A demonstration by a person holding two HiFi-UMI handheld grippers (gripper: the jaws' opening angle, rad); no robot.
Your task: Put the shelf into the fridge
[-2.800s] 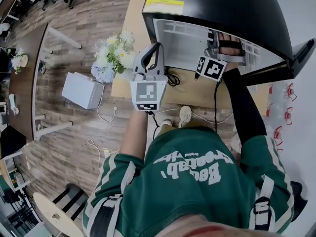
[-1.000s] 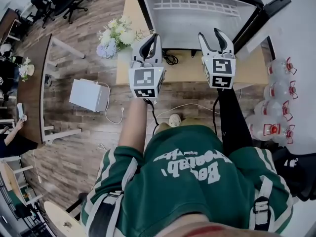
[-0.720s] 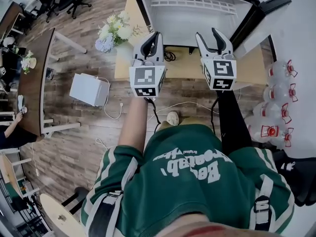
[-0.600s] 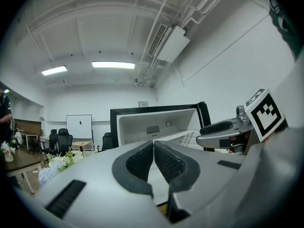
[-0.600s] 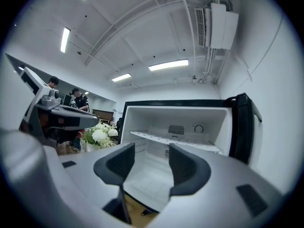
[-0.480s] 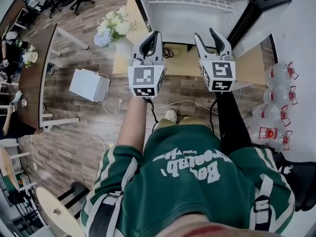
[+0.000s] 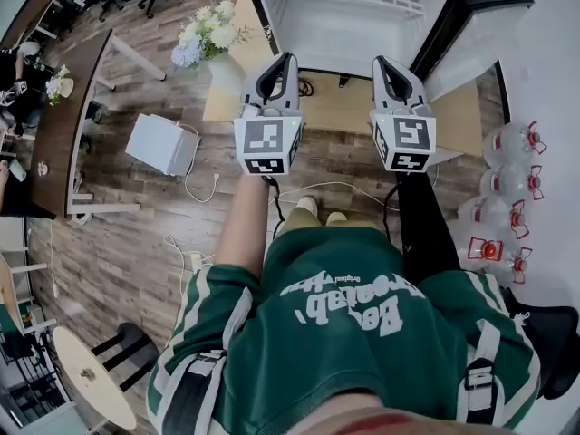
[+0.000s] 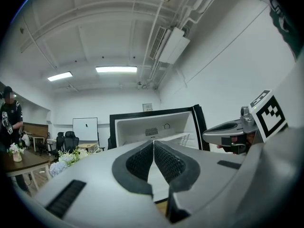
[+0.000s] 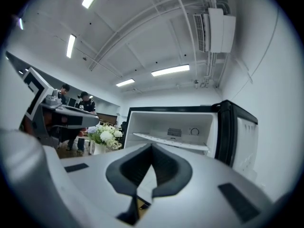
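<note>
The black fridge stands open on a low wooden platform, its white inside facing me. The white shelf lies level inside it, across the upper part; it also shows in the left gripper view as the shelf. Both grippers hang side by side in front of the fridge, apart from it. My left gripper is shut with nothing in it, pads touching. My right gripper has just been closing and is now shut, nothing between its pads.
The fridge door stands open at the right. A vase of flowers sits on the platform's left corner. A white box lies on the floor, water bottles stand at the right, and a desk stands at the left.
Both grippers have drawn back from the fridge together. The right gripper's jaws, wide apart half a second ago, have come together empty. The left gripper stayed shut.
</note>
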